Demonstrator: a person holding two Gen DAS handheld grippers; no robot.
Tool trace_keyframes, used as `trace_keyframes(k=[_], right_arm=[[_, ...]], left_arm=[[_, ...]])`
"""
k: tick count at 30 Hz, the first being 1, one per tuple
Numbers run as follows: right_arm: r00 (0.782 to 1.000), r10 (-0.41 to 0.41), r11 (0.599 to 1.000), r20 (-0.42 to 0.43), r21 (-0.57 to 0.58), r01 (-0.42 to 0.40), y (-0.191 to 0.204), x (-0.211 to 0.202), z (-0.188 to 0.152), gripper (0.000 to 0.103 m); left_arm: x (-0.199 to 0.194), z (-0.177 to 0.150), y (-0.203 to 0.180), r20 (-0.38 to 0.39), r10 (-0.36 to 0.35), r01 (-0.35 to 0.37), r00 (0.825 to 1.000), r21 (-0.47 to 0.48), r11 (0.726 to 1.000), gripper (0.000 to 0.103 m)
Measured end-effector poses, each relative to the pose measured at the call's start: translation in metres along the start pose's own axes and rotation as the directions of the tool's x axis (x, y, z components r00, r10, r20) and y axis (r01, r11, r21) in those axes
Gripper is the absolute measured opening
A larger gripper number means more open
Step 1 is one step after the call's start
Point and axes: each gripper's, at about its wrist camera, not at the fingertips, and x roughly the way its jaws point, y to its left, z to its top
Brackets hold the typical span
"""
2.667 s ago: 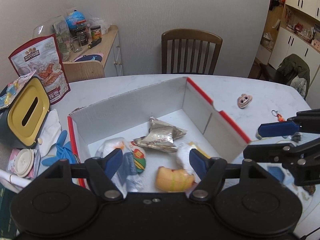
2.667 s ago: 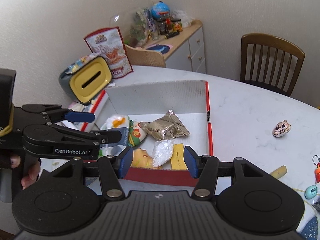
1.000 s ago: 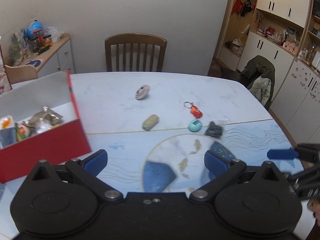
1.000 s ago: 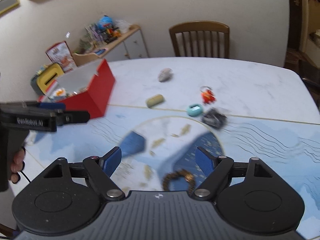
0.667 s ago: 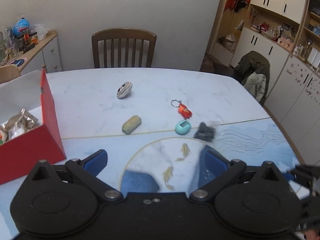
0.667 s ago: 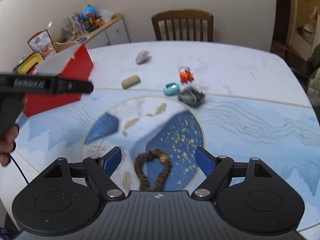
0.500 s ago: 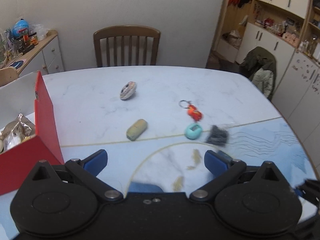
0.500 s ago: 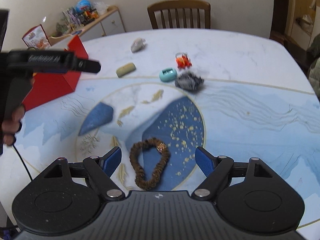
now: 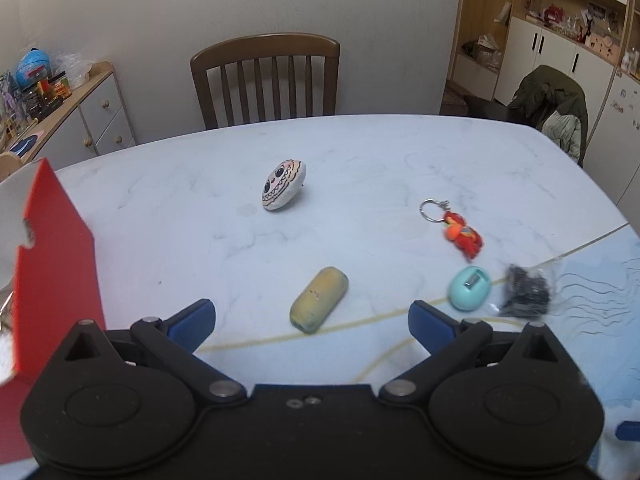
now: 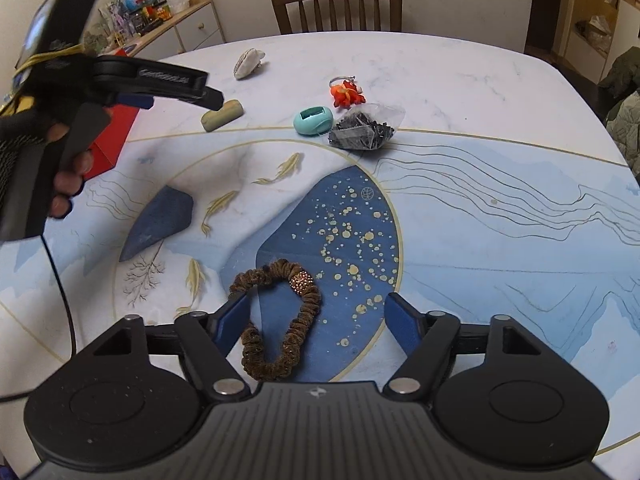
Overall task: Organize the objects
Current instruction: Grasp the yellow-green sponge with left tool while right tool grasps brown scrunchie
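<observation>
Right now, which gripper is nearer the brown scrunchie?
Right. The right gripper straddles the brown scrunchie, jaws closing, not yet gripping. The left gripper hovers far off above the yellow-green capsule.

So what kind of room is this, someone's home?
Most likely a home dining room. There is a large marble-look dining table with a wooden slat-back chair pushed up to it, a sideboard cluttered with household bits, and white built-in cupboards with a jacket draped nearby.
</observation>
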Motion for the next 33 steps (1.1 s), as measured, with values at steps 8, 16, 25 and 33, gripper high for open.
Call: trace_keyframes(k=[8,16,25,33], right_arm=[[1.000,-0.019,1.000,-0.024,0.011,0.020,0.001,0.013,0.000,0.058],[0.999,-0.028,1.000,-0.021,-0.010,0.028,0.006,0.017,0.001,0.052],[1.000,-0.019,0.999,-0.009,-0.030,0.019,0.013,0.022,0.008,0.034],[1.000,-0.012,1.000,-0.019,-0.025,0.011,0.016,0.022,0.006,0.016]], left_arm=[[0.027,0.001,-0.001,-0.018,-0.002,0.002,1.000,0.045,0.999,0.098],[0.047,0.002,0.001,-0.028,0.005,-0.003,1.000,0.067,0.998,0.080],[0.046,0.004,0.001,-0.017,-0.034,0.035,0.999,0.054,0.998,0.059],[0.042,0.005,0.001,-0.037,-0.064,0.066,0.997,0.043,0.997,0.028]])
